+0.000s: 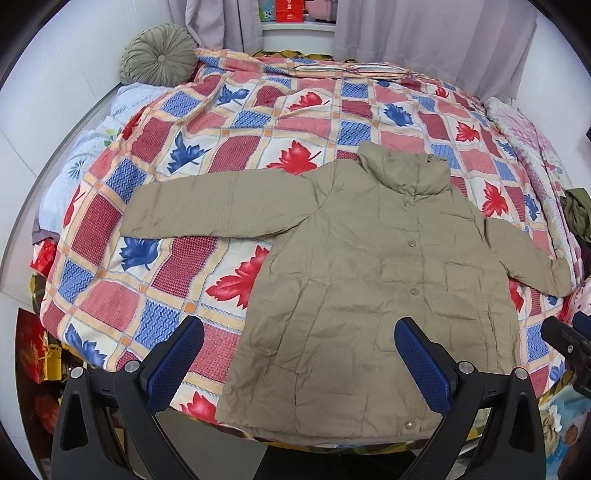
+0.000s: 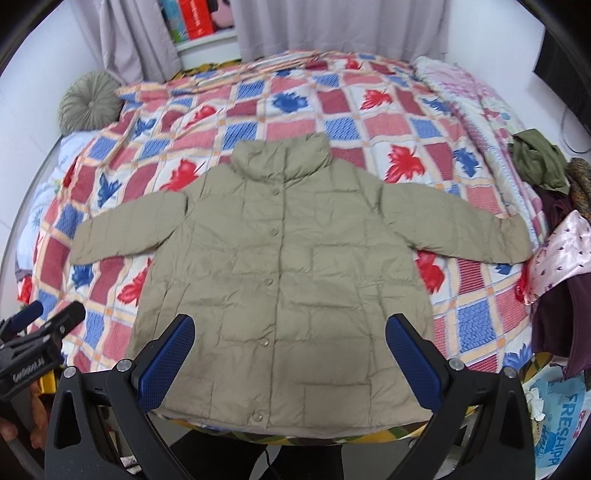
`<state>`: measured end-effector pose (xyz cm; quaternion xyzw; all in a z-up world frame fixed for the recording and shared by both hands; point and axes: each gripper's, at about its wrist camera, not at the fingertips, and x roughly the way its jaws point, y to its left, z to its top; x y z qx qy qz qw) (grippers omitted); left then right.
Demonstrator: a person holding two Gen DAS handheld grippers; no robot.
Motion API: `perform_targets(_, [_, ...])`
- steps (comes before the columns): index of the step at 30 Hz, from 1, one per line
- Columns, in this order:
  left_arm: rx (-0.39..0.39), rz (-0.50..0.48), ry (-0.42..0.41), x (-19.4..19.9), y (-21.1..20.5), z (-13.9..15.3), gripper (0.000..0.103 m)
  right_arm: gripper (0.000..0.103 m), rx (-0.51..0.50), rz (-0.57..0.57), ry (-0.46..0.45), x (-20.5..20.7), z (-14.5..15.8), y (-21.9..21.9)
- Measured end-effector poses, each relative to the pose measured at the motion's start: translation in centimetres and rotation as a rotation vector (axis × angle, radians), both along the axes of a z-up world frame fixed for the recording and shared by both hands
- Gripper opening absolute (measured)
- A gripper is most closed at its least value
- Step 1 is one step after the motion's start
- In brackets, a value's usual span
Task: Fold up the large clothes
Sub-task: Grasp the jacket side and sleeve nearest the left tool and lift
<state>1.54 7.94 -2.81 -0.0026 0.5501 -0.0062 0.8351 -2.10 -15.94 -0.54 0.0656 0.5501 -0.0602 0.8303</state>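
Observation:
A khaki padded jacket (image 1: pixel 369 280) (image 2: pixel 280 266) lies flat and buttoned on the bed, collar away from me, both sleeves spread out sideways. My left gripper (image 1: pixel 299 332) hovers open above the jacket's lower left hem, holding nothing. My right gripper (image 2: pixel 290 330) is open too, above the lower middle of the jacket, with nothing between its blue-padded fingers (image 2: pixel 170 358). The left gripper (image 2: pixel 44 317) shows at the left edge of the right wrist view. In the left wrist view the right gripper (image 1: pixel 569 339) pokes in at the right edge.
The bed carries a chequered quilt (image 1: pixel 236 155) (image 2: pixel 369 122) with red and blue leaves. A round green cushion (image 1: pixel 159 55) sits at the far left. Other clothes (image 2: pixel 543 158) are piled along the right side. Curtains (image 1: pixel 424 33) hang behind the bed.

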Motion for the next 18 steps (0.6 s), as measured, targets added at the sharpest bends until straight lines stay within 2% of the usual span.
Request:
perform_targets(5, [-0.045,0.057,0.094,1.8,4.4,-4.2,0.103,0.103,0.014,0.072,0.052,0.9,-2.5,3.0])
perform_targets(9, [-0.098,0.101,0.132,3.8,8.3,-7.9,0.103,0.103,-0.001,0.117,0.089,2.0,-4.5,5.6])
perform_targets(14, [-0.330,0.212,0.139,7.7,14.1,-13.3,0.103,0.103,0.052,0.154,0.162,3.5,-8.5,8.3])
perform_targets(18, [-0.479,0.312,0.106,11.4,18.0,-17.6,0.103,0.103,0.038,0.189,0.212,4.6,-12.7,10.7])
